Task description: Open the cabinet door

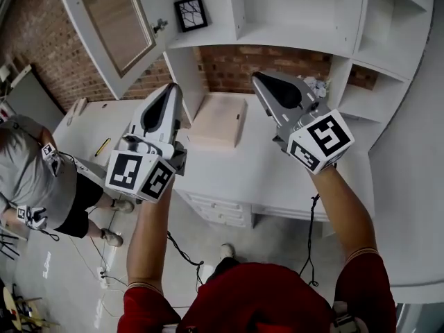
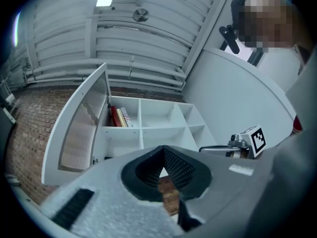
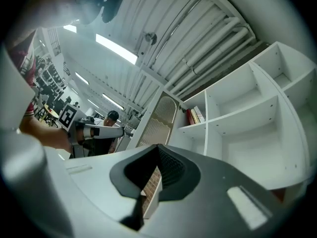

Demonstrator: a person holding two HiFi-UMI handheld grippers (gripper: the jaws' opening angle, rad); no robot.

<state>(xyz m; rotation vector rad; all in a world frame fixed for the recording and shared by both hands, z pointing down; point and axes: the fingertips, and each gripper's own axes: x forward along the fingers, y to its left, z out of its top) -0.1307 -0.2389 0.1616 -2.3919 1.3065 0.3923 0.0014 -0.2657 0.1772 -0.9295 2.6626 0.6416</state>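
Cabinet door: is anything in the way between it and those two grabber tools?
Nothing visible. The cabinet door already stands swung open at upper left, and only open air lies between it and the left gripper and right gripper, both shut and empty.

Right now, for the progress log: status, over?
Left gripper shut, empty. Right gripper shut, empty. Cabinet door wide open, clear of both. Nothing in the way.

white cabinet door (image 1: 114, 19) upper left with pale ribbed panel, white shelves (image 1: 298, 26), red-brown brick wall (image 1: 257, 64), beige box (image 1: 218, 120), red books (image 2: 115, 117), grey left gripper (image 1: 173, 89) and right gripper (image 1: 258, 78) with black-and-white square markers
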